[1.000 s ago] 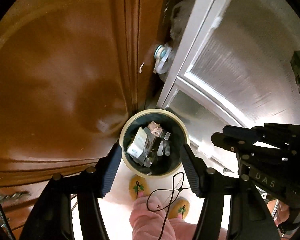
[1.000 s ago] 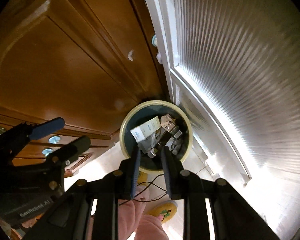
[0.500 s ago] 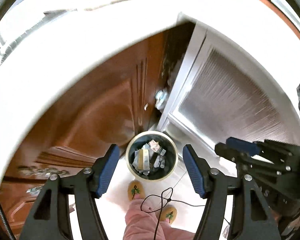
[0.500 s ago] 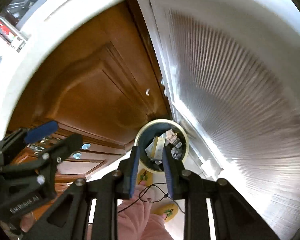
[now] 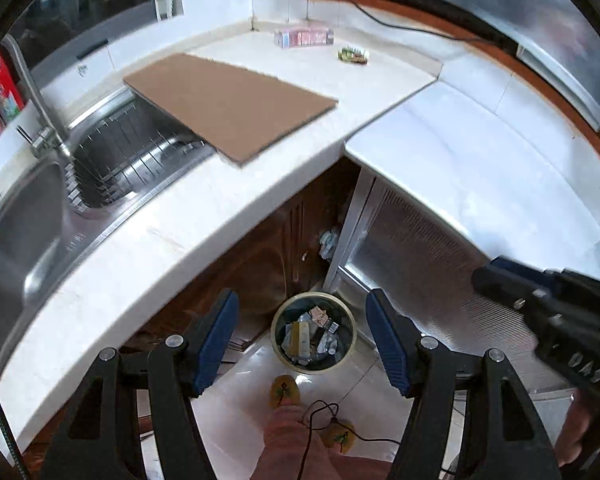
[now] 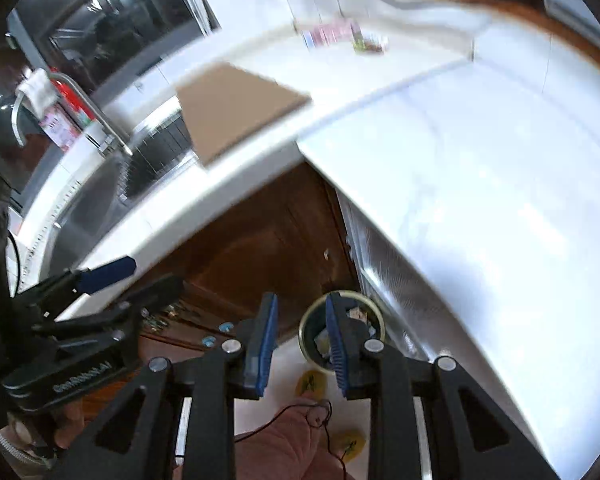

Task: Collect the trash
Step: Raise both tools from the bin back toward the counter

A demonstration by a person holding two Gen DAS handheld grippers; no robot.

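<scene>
Looking down through the left wrist camera, we see our left gripper [image 5: 302, 338] with its blue-padded jaws spread wide and nothing between them. Framed in the gap, the round trash bin [image 5: 314, 333] stands upright on the pale floor, mouth up, in the corner where the brown cabinet door [image 5: 260, 256] meets a ribbed white door [image 5: 416, 256]. It holds crumpled wrappers and small cartons [image 5: 300, 334]; we cannot read their labels, and their long axes lie every which way. On the white countertop [image 5: 172, 240] a brown cardboard sheet [image 5: 228, 110] lies flat, one corner jutting over the steel sink [image 5: 112, 152]. Farther back, a pink box [image 5: 304, 37] and a small green packet [image 5: 354, 55] lie near the wall, both with long axes running left to right. Our right gripper [image 5: 540, 304] enters at the right edge, partly cut off. Half a second ago the counter's underside filled the upper frame; now the countertop itself shows and the bin looks smaller.

From the right wrist camera, motion blur smears the counter. Our right gripper [image 6: 302, 346] has its jaws a little apart, gripping nothing; its right finger [image 6: 336, 344] hides part of the bin [image 6: 364, 312]. Earlier the bin sat squarely between these fingers; it has shifted right. The cardboard [image 6: 232, 116] and pink box [image 6: 332, 34] are blurred. Our left gripper [image 6: 112, 280] shows at left, jaws apart.
</scene>
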